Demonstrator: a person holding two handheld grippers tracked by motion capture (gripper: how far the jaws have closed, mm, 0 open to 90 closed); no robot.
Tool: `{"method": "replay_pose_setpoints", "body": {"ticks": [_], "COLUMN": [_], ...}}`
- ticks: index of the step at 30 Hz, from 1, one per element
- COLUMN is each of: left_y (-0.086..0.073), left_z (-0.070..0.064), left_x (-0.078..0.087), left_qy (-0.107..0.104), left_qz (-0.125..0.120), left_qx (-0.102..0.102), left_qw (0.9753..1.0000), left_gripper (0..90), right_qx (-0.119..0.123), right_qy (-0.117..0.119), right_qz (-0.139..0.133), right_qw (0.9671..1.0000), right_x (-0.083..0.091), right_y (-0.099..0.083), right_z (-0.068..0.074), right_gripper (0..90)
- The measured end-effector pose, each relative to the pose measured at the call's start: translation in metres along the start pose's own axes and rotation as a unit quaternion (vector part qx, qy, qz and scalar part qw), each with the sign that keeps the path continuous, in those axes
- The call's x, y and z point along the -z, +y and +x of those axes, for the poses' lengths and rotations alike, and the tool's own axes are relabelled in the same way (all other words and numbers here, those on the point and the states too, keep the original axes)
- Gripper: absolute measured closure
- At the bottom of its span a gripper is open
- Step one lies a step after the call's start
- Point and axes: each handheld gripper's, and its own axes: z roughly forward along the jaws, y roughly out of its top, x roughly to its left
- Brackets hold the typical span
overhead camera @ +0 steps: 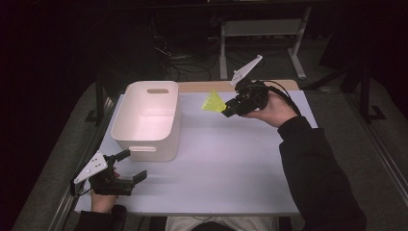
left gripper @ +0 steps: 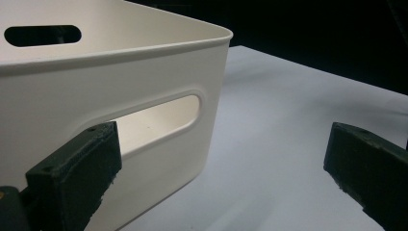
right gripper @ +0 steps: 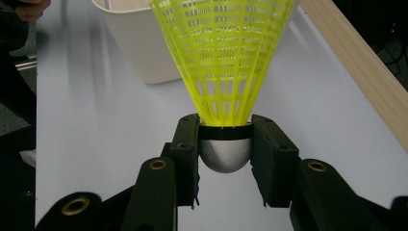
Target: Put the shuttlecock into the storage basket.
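Yellow mesh fans out above the right gripper point(right gripper: 225, 144), whose two black jaws we see clenched on the silver-grey cap of a shuttlecock point(right gripper: 223, 72), skirt pointing away from the hand. In the high view that gripper point(overhead camera: 230, 109) sits right of centre in the upper half of the frame, lifted above the table, with the shuttlecock point(overhead camera: 213, 102) between it and the bin. At the lower left of the high view, our left gripper point(overhead camera: 135, 166) is released, its jaws spread wide with nothing between them, close to the table's point(overhead camera: 231, 163) near edge. One of its jaws lies just beside the near wall of the white bin point(overhead camera: 146, 147); in the left gripper view, the bin's point(left gripper: 159, 72) handle slot and rounded corner fill the upper left. Bare white tabletop runs from the bin's right side to the right edge.
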Motion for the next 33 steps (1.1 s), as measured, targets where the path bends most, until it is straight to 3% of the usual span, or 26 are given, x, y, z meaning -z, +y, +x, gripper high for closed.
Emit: {"method": "replay_pose_setpoints", "body": {"ticks": [13,33], "left_y": [0.000,0.002], "left_z": [0.001,0.003], "left_x": [-0.002,-0.007], "left_qy": [-0.005,-0.006], "left_qz": [-0.002,-0.002], "left_qx": [0.000,-0.006], "left_qw": [1.0000,1.0000], "left_gripper": [0.0,0.0], "right_qx": [0.019,0.027], "right_qy": [0.006,0.015], "right_qz": [0.001,-0.016], "right_qw": [0.9998,0.9994], "right_x": [-0.009,-0.018], "right_y": [0.026,0.061], "right_z": [0.005,0.011], "right_gripper": [63.3,63.3]}}
